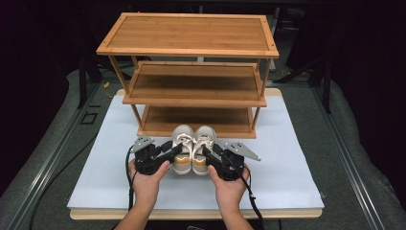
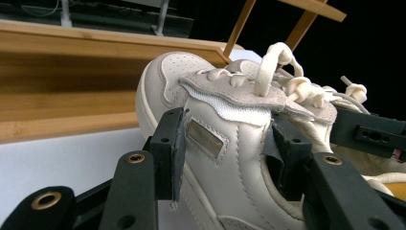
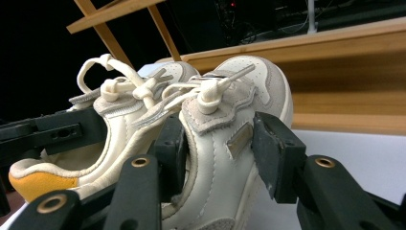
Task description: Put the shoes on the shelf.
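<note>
Straddling each shoe's [image 2: 225, 158] side wall, gripper [image 2: 225, 143] pads, unseen overhead.

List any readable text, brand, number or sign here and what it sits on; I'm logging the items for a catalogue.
No text can be read.
Left shoe: a small metallic tag on its side, with no legible lettering.
Right shoe: a similar tag, also unreadable.
Bamboo rack, white board, left gripper and right gripper: no markings visible.
</note>
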